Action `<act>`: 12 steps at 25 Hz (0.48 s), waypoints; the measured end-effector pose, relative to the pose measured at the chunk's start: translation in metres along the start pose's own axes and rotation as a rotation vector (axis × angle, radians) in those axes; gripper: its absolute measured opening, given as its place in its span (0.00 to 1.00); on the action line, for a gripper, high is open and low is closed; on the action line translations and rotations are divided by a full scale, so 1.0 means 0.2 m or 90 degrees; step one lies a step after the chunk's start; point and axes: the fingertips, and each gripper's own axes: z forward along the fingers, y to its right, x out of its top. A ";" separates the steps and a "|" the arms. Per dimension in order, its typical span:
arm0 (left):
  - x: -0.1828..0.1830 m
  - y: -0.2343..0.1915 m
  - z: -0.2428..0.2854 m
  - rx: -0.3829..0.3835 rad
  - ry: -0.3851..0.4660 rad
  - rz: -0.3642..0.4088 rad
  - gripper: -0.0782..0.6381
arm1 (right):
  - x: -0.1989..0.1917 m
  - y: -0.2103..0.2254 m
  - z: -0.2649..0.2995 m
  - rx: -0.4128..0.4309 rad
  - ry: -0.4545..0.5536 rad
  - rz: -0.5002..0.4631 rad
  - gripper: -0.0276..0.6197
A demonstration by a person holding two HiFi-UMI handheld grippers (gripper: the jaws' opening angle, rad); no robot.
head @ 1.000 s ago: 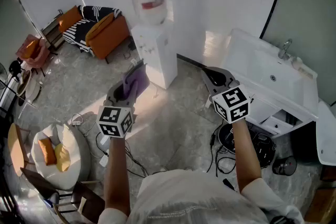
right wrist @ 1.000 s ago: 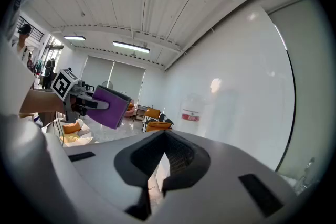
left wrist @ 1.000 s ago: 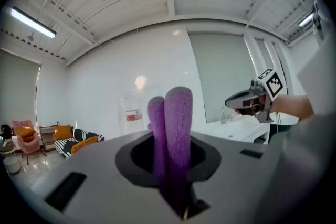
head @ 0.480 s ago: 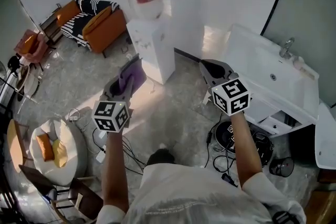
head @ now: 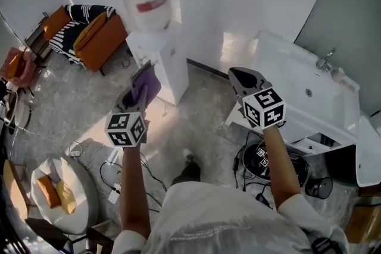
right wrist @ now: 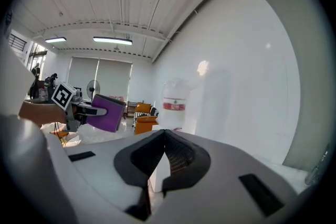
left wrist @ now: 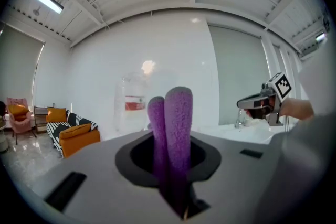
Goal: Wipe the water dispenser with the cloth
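Note:
The water dispenser [head: 156, 53] is a white cabinet with a clear bottle [head: 144, 0] on top, standing against the white wall. My left gripper [head: 141, 77] is shut on a folded purple cloth [head: 149, 88] and is held just in front of the cabinet, apart from it. In the left gripper view the cloth [left wrist: 177, 123] sticks up between the jaws, with the dispenser [left wrist: 135, 108] behind it. My right gripper [head: 239, 75] is held to the right of the dispenser, shut with nothing in it [right wrist: 165, 132]. The right gripper view shows the dispenser [right wrist: 174, 105] ahead.
A white sink unit [head: 286, 83] with a faucet [head: 324, 58] stands at the right. An orange sofa [head: 95, 38] is left of the dispenser. Cables [head: 116, 172] and a round white seat [head: 56, 187] lie on the floor at lower left, and a black round appliance [head: 262, 157] sits under my right arm.
The person has stepped toward the dispenser, which now looks larger and closer. Both grippers moved forward with the body; the cloth stays in the left one.

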 end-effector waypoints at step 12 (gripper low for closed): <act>0.09 -0.42 0.77 -0.031 -0.013 -0.008 0.20 | 0.09 0.34 0.73 -0.035 -0.023 0.016 0.07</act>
